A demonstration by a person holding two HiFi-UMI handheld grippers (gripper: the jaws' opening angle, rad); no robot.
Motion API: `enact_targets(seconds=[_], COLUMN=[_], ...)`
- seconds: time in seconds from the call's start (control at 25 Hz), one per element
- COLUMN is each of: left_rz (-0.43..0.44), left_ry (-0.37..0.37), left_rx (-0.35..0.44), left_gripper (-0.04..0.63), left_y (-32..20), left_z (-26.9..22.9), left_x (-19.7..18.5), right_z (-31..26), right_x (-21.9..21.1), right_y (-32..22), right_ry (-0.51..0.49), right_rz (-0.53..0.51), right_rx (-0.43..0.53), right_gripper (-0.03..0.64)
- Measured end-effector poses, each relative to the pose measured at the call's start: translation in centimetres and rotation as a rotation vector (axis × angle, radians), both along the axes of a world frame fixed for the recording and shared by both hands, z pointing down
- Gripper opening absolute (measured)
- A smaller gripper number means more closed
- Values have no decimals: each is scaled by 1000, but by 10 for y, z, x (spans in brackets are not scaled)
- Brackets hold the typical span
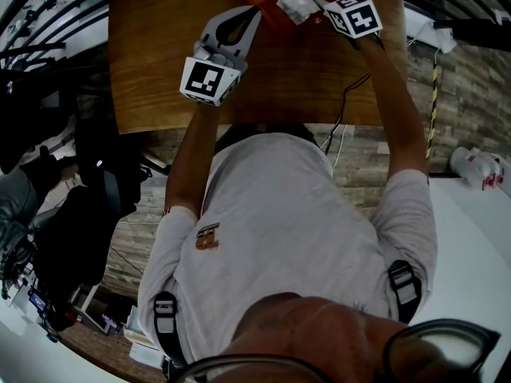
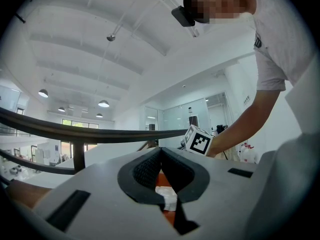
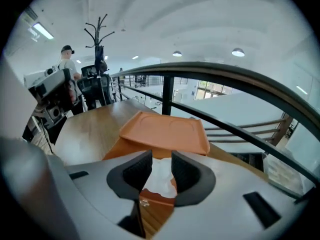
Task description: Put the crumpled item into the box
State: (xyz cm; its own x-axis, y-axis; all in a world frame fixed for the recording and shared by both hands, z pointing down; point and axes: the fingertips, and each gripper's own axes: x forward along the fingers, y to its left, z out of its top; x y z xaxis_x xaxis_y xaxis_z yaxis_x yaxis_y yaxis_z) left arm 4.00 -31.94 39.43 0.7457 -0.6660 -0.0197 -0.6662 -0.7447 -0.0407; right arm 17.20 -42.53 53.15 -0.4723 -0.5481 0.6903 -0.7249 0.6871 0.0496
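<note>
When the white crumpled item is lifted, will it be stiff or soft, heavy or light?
The crumpled item looks like thin tissue or paper, so it is probably soft and very light. Its creases suggest it squashes between the jaws of the right gripper and should not roll.

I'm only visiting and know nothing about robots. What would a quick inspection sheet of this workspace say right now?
Surface: wooden table.
Job's things: orange box on the table, lid up; crumpled white item just in front of it.
Clutter: nothing seen on the table.
Grippers: left gripper shut and empty; right gripper closed on the crumpled white item.
Cables: thin black cable running over the table's near edge.
Surroundings: dark railing behind the table; coat stand and a person beyond; white bottles off to the right.
</note>
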Motion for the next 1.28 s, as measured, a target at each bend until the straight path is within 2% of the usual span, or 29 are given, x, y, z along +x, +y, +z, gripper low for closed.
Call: enact_targets(seconds=[0.28,0.48,0.96,1.28], left_rz=[16,29,83,124], left_ry=[9,22,51,74], left_rx=[-1,1,13,17], left_gripper=[20,20,20,20], left_y=[7,14,28,49], left_z=[-4,-11,-27,-43], left_x=[13,18,26,29], right_z=[-61,-100,-163,-182], right_x=[-18,-31,-65,-75], right_y=[32,58,125,159], right_ry=[-128,-225,-463,-547], right_rz=[-42,-67,-108,-130], right_rx=[246,355,500,543], right_gripper=[76,57,38,34])
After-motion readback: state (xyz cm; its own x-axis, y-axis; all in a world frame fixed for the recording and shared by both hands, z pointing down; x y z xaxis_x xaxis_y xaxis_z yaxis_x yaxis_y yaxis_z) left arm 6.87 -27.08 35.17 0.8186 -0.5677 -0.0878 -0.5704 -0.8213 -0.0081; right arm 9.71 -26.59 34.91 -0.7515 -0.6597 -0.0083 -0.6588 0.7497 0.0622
